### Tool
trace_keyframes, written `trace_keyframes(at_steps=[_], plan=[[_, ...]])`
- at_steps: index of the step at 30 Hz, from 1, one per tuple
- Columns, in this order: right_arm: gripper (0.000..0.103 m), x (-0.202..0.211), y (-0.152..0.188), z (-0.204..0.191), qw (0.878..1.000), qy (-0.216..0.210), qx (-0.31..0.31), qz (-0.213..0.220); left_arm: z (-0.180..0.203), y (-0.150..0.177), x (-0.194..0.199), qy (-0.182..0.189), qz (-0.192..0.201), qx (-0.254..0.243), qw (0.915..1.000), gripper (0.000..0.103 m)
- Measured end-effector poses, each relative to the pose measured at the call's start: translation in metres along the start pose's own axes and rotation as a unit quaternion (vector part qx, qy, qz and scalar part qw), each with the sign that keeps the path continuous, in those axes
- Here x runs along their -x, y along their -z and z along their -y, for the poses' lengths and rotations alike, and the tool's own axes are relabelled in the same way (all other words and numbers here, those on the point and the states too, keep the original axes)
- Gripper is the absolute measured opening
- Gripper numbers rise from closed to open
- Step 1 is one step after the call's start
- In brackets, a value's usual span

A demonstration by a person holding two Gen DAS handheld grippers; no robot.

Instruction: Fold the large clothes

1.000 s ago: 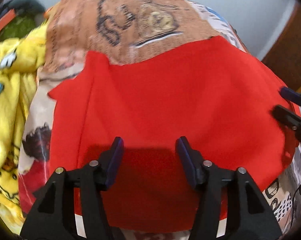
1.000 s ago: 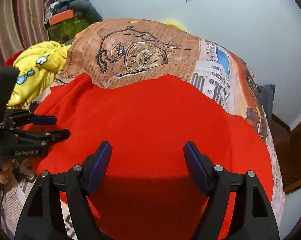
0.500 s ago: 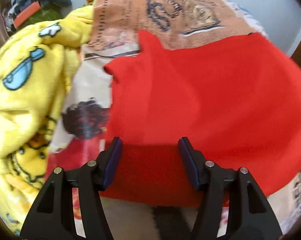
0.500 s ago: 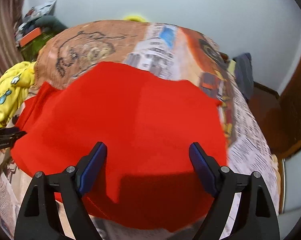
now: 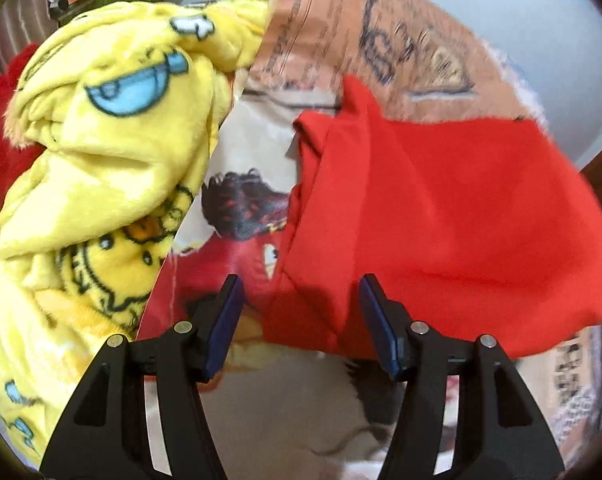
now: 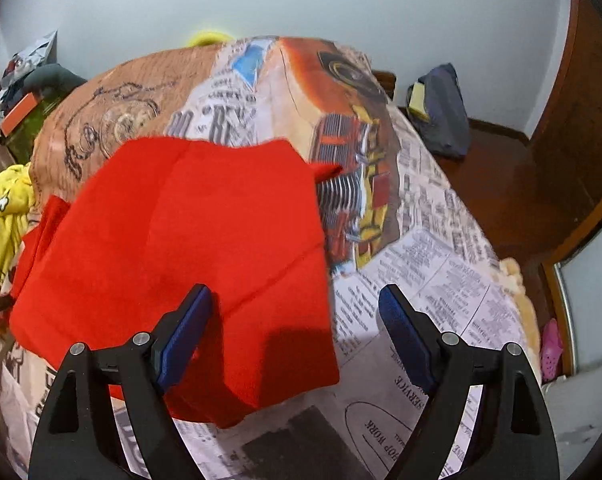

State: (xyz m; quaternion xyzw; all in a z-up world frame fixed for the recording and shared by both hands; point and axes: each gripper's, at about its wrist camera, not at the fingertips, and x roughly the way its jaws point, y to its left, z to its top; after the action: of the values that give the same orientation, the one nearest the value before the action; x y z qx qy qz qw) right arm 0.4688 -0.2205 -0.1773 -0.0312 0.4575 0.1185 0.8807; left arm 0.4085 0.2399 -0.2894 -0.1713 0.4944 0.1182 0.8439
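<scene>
Bed [image 6: 433, 248] with a printed newspaper-picture sheet, and on it a big flat red cloth garment [image 5: 453, 216] [image 6: 173, 240], spread out with soft folds. Lies on the middle of the sheet, one folded edge [image 5: 333, 184] turned up at its left side in the left wrist view. Fluffy yellow blanket with blue cartoon shapes [image 5: 101, 152] [image 6: 1, 216] bunched up just beside it, on the left.

Left gripper [image 5: 301, 320] tilted down over the near left corner of the red garment, jaws apart, nothing pinched; blue pads [image 5: 225, 320] clear of the cloth. Red corner seen between the two fingers, printed sheet too.

Right gripper [image 6: 293, 328] tilted down over the near right edge of the garment, jaws wide apart and just been opening, holding nothing. Left pad [image 6: 185, 332] over the red cloth, right pad over the bare newspaper print.

Pale wall [image 6: 341, 0] behind the bed, brown wooden floor [image 6: 501, 168] on the right, dark blue bundle [image 6: 441, 108] by the wall.
</scene>
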Motion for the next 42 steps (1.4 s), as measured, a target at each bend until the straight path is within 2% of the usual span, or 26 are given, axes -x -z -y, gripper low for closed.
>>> trace_keyframes(at_steps=[5, 10, 13, 17, 20, 22, 25, 29, 31, 35, 37, 38, 40, 42], plan=[[0.083, 0.029, -0.017, -0.034, 0.998, -0.030, 0.030, 0.045, 0.009, 0.003, 0.030, 0.060, 0.018, 0.025, 0.9977, 0.059], [0.083, 0.038, -0.020, -0.073, 0.994, -0.071, 0.059, 0.061, 0.018, 0.018, 0.029, 0.133, -0.013, 0.064, 0.9890, 0.059], [0.083, 0.025, -0.011, -0.093, 0.992, -0.081, 0.081, 0.051, 0.022, 0.030, 0.021, 0.163, -0.034, 0.083, 0.9825, 0.059], [0.083, -0.002, 0.007, -0.112, 0.991, -0.072, 0.112, 0.011, 0.018, 0.044, 0.006, 0.204, -0.065, 0.126, 0.9686, 0.059], [0.083, -0.020, 0.020, -0.119, 0.990, -0.065, 0.127, -0.019, 0.016, 0.047, -0.003, 0.218, -0.069, 0.142, 0.9631, 0.059], [0.085, -0.021, 0.025, -0.119, 0.990, -0.062, 0.126, -0.015, 0.015, 0.045, -0.008, 0.229, -0.069, 0.154, 0.9586, 0.059], [0.088, -0.020, 0.025, -0.114, 0.991, -0.069, 0.117, -0.014, 0.009, 0.040, -0.024, 0.254, -0.077, 0.187, 0.9459, 0.059], [0.088, -0.020, 0.025, -0.112, 0.991, -0.076, 0.110, -0.016, 0.001, 0.029, -0.046, 0.260, -0.079, 0.223, 0.9363, 0.059], [0.089, -0.021, 0.025, -0.112, 0.991, -0.074, 0.112, -0.016, -0.004, 0.023, -0.056, 0.271, -0.078, 0.247, 0.9270, 0.059], [0.089, -0.022, 0.025, -0.114, 0.991, -0.069, 0.114, -0.015, -0.012, 0.010, -0.078, 0.307, -0.078, 0.312, 0.8957, 0.059], [0.089, -0.022, 0.025, -0.114, 0.991, -0.070, 0.114, -0.015, -0.014, 0.004, -0.086, 0.315, -0.076, 0.334, 0.8854, 0.059], [0.089, -0.022, 0.025, -0.114, 0.991, -0.070, 0.114, -0.015, -0.013, 0.000, -0.089, 0.313, -0.074, 0.340, 0.8840, 0.059], [0.089, -0.022, 0.025, -0.114, 0.991, -0.070, 0.113, -0.015, -0.008, -0.008, -0.093, 0.296, -0.069, 0.344, 0.8882, 0.056], [0.089, -0.022, 0.025, -0.114, 0.991, -0.069, 0.112, -0.016, -0.001, -0.018, -0.094, 0.267, -0.060, 0.332, 0.9028, 0.052]])
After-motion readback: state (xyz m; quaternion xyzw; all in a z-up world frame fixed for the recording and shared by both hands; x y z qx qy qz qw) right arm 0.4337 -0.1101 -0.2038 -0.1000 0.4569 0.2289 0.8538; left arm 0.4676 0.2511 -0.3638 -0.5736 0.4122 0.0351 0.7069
